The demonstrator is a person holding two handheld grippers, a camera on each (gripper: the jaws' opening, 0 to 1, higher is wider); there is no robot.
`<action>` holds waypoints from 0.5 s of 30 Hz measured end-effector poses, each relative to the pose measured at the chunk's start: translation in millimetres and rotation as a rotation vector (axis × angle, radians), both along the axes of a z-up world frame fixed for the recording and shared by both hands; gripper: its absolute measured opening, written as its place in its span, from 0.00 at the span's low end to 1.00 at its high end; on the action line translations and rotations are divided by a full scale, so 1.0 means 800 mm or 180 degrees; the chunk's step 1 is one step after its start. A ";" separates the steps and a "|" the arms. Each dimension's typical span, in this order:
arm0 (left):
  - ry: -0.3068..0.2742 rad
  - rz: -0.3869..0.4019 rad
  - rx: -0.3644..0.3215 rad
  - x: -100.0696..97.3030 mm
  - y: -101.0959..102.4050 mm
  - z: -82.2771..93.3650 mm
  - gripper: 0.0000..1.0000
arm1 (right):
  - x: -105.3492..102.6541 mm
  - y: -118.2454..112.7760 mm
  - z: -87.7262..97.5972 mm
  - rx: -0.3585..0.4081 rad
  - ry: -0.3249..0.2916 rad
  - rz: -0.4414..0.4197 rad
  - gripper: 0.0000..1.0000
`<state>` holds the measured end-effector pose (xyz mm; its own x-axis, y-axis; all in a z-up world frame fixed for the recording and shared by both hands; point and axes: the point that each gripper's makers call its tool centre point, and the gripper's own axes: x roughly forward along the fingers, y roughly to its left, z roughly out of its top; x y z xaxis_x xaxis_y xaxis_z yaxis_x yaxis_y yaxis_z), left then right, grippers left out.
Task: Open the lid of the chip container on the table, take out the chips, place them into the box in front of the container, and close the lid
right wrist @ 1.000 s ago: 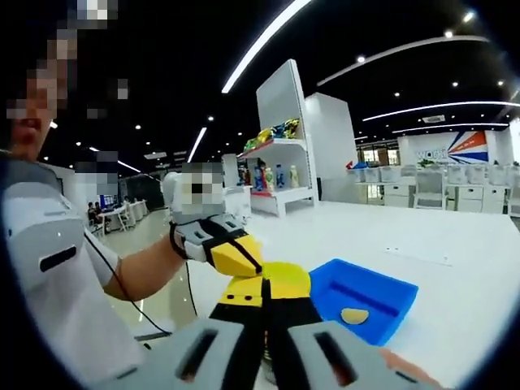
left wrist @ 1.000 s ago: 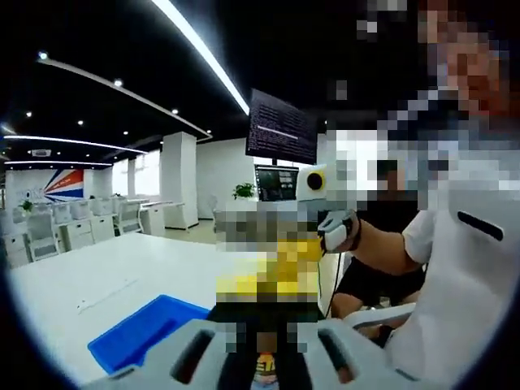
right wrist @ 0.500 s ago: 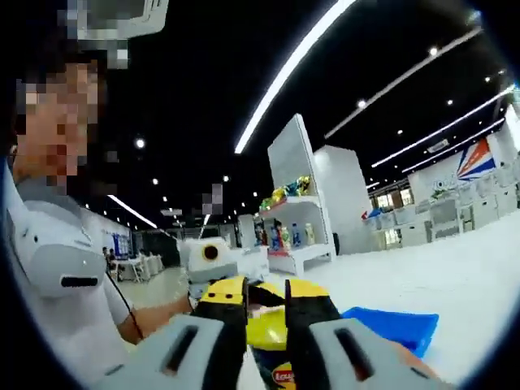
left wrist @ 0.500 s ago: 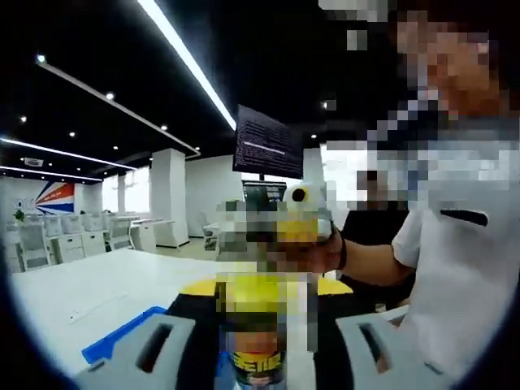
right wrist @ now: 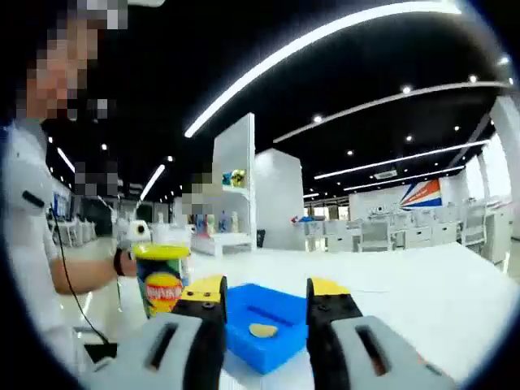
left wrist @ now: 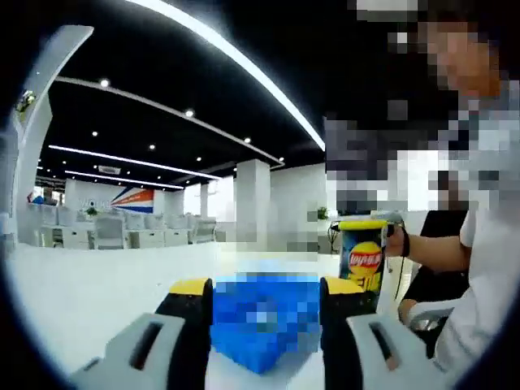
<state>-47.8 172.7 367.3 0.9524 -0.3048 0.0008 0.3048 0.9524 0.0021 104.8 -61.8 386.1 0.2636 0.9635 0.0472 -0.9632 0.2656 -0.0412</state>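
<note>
My left gripper [left wrist: 264,305] has its jaws spread wide with nothing between them. My right gripper [right wrist: 264,305] is the same — parted jaws, nothing held. Through both gaps I look at the blue box [right wrist: 266,321] on the white table [right wrist: 422,284].

In the right gripper view a single pale chip [right wrist: 262,330] lies on the floor of the box. The chip container [right wrist: 163,279] stands upright on the table just beside the box, to the left in the right gripper view and to the right in the left gripper view [left wrist: 362,257]. Its yellow lid [right wrist: 162,251] sits on top and looks seated, though I can't tell from here whether it is pressed fully home. In the right gripper view a hand with a dark wristband [right wrist: 122,262] reaches in beside the can and seems to touch it.

I judge the task at its close: chip in the box, lid back on. To finish well, I'd check the lid's rim all the way round and, if one edge rides high, press straight down on the centre with closed jaws while the other gripper steadies the can low on its wall — a sideways push could tip it toward the box. Otherwise I'd draw both grippers back clear of the can.
</note>
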 end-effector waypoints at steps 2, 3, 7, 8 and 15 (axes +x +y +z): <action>0.0216 0.0044 0.0102 0.010 -0.003 -0.029 0.56 | 0.004 0.005 -0.025 -0.0112 0.0103 0.0012 0.44; 0.0282 0.0040 0.0104 0.015 -0.007 -0.038 0.58 | 0.009 0.009 -0.043 -0.0178 0.0219 -0.0005 0.47; 0.0469 0.0027 0.0209 0.037 -0.021 -0.070 0.58 | 0.010 0.026 -0.081 -0.0389 0.0210 0.0028 0.54; 0.0511 0.0049 0.0208 0.041 -0.022 -0.075 0.58 | 0.006 0.030 -0.086 -0.0457 0.0124 0.0083 0.55; 0.0460 -0.0017 0.0335 0.056 -0.034 -0.091 0.62 | -0.005 0.060 -0.111 -0.0678 0.0023 0.0328 0.62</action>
<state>-2.9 145.5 294.3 0.9386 -0.3012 -0.1681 0.3143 0.9476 0.0576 101.0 -13.6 297.2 0.1630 0.9733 -0.1617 -0.9853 0.1519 -0.0787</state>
